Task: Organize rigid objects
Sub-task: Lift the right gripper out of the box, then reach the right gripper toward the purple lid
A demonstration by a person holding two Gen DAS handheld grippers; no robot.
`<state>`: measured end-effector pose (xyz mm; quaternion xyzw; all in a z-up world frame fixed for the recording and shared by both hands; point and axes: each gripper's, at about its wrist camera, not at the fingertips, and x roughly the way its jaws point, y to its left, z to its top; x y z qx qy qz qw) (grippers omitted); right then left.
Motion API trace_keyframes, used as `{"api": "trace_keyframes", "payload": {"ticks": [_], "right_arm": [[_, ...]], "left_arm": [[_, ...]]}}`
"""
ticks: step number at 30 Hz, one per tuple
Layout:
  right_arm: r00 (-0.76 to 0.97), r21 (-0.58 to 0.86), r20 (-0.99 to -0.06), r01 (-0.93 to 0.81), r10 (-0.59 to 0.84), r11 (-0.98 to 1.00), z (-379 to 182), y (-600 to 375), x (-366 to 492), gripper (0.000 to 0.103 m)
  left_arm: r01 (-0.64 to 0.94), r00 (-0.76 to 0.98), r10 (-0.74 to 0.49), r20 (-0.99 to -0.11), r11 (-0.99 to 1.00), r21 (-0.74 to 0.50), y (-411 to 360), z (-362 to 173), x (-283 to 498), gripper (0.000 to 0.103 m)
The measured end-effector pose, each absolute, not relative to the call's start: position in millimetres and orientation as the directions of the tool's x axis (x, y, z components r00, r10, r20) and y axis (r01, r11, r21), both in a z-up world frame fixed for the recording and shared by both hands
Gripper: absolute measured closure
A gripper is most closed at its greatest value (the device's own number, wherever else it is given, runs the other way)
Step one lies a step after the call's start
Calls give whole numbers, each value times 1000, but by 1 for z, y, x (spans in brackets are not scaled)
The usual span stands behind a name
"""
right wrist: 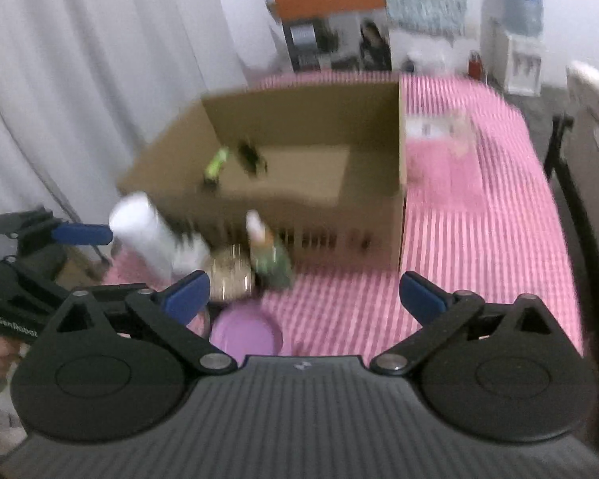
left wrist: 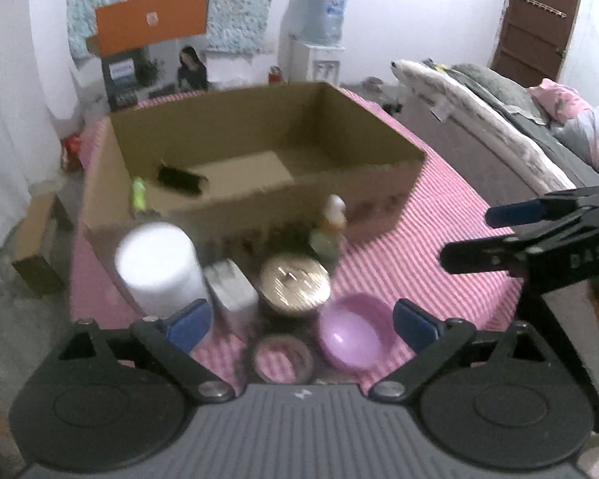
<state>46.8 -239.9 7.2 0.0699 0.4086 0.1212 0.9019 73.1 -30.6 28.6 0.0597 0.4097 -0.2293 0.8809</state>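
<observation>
Both grippers are seen over the near edge of a pink-striped surface [left wrist: 439, 279], nothing held. The left gripper [left wrist: 301, 325] has its fingers spread wide, with nothing between them; the same goes for the right gripper [right wrist: 303, 293]. An open cardboard box [left wrist: 235, 215] stands on the surface, with a green item [left wrist: 139, 193] and a dark item [left wrist: 181, 179] lying inside near its left wall. In front of the box, close together: a white cylinder [left wrist: 157, 267], a small white box [left wrist: 231, 287], a gold-lidded jar [left wrist: 293, 281], a green bottle [left wrist: 328, 231]. A pink bowl [left wrist: 353, 331] and a tape ring [left wrist: 282, 358] lie nearest. The frames are blurred.
</observation>
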Motion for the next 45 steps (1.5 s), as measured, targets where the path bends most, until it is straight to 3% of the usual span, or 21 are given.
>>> {"api": "trace_keyframes", "payload": {"ticks": [3, 8, 14, 17, 21, 26, 31, 33, 41, 45], "right_arm": [[639, 202, -736, -107, 223, 974, -2, -237, 39, 1], [712, 109, -686, -105, 151, 988, -5, -230, 25, 1], [740, 86, -653, -137, 160, 987, 4, -231, 25, 1], [732, 141, -644, -172, 222, 975, -3, -236, 25, 1], [701, 269, -648, -157, 299, 950, -14, -246, 27, 1], [665, 302, -677, -139, 315, 943, -32, -246, 37, 1], [640, 307, -693, -157, 334, 939, -41, -239, 51, 3], [629, 311, -698, -164, 342, 936, -43, -237, 58, 8], [551, 323, -739, -215, 387, 922, -53, -222, 79, 50], [520, 329, -753, -235, 404, 915, -59, -217, 85, 60]], "left_arm": [[448, 558, -371, -743, 887, -106, -33, 20, 60, 0], [442, 556, -388, -735, 887, -134, -32, 14, 51, 0], [451, 537, -409, -738, 878, -158, -36, 9, 44, 0], [476, 515, -423, -745, 865, -162, -40, 5, 45, 0], [482, 554, -348, -756, 875, -50, -53, -4, 44, 0], [507, 569, -273, -776, 859, 69, -71, -18, 48, 1], [557, 568, -264, -779, 821, 128, -85, -26, 51, 8], [580, 562, -273, -781, 803, 137, -90, -29, 52, 12], [619, 518, -290, -805, 777, 118, -100, -40, 63, 27], [629, 499, -298, -814, 771, 103, -103, -43, 66, 30]]}}
